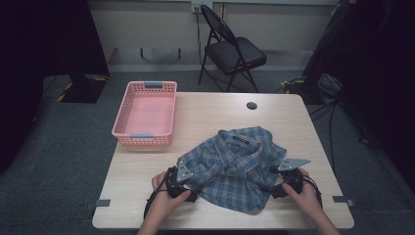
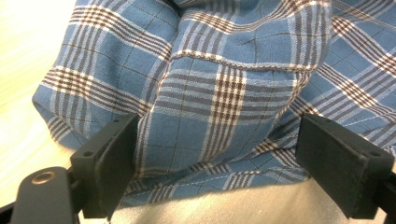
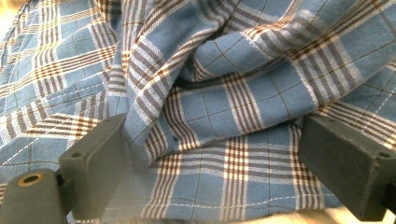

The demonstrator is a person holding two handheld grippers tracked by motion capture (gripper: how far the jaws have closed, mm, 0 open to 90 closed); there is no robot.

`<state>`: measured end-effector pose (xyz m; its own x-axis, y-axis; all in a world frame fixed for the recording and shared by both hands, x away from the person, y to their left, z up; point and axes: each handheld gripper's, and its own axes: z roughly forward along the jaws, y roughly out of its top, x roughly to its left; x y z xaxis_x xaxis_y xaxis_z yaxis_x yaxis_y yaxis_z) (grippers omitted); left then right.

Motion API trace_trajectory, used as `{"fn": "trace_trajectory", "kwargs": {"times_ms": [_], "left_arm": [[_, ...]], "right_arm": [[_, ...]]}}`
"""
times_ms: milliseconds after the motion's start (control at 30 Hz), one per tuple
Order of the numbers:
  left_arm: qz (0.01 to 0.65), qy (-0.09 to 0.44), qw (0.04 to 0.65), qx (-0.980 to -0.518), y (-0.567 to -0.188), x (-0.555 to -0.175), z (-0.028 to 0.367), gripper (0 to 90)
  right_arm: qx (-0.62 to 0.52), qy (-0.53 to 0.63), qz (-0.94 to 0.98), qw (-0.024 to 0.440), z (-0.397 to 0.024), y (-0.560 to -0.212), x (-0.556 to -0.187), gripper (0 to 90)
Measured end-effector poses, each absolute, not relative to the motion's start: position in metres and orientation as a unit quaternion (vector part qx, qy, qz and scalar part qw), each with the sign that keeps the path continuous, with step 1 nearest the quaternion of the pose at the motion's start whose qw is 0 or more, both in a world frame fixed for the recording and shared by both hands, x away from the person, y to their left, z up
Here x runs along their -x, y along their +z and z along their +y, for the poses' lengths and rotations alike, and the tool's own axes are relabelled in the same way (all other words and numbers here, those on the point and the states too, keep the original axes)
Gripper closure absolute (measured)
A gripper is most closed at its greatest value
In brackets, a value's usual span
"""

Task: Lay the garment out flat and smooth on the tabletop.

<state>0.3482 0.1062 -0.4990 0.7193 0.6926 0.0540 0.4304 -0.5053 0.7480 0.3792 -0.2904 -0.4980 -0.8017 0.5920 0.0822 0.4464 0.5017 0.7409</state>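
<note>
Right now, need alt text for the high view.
A crumpled blue plaid shirt lies on a wooden table, with the left gripper and right gripper at its near edges. A pink basket sits far left.

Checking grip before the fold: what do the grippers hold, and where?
Nothing yet. Both the left gripper and right gripper stand open around folds of the plaid shirt.

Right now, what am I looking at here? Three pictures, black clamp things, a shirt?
A person sits at a wooden table, holding a two-jaw hand tool in each hand. The top picture looks down from above; the other two come from cameras riding on each tool. The left gripper and right gripper both stand open, jaws either side of a crumpled blue plaid shirt, not yet pinching it. An empty pink basket waits at the table's far left corner.
</note>
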Motion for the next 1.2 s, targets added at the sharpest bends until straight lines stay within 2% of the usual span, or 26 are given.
{"fn": "trace_trajectory", "kwargs": {"times_ms": [467,733,800,833,1000,1200], "left_arm": [[0.324,0.177,0.380,-0.848,-0.496,-0.347,0.112,18.3],[0.332,0.178,0.416,-0.828,-0.474,-0.343,0.112,17.7],[0.324,0.172,0.421,-0.830,-0.470,-0.342,0.109,19.2],[0.318,0.173,0.418,-0.833,-0.469,-0.342,0.107,22.8],[0.315,0.173,0.422,-0.832,-0.464,-0.346,0.096,26.2],[0.305,0.170,0.440,-0.827,-0.453,-0.346,0.083,29.4]], "right_arm": [[-0.307,0.414,0.854,0.076,-0.294,-0.495,-0.379,9.9],[-0.296,0.434,0.843,0.110,-0.295,-0.474,-0.375,12.7],[-0.296,0.448,0.836,0.115,-0.296,-0.469,-0.373,19.2],[-0.292,0.459,0.832,0.111,-0.296,-0.467,-0.372,24.2],[-0.279,0.491,0.821,0.087,-0.290,-0.461,-0.373,41.5],[-0.280,0.497,0.818,0.077,-0.283,-0.463,-0.375,46.3]]}}
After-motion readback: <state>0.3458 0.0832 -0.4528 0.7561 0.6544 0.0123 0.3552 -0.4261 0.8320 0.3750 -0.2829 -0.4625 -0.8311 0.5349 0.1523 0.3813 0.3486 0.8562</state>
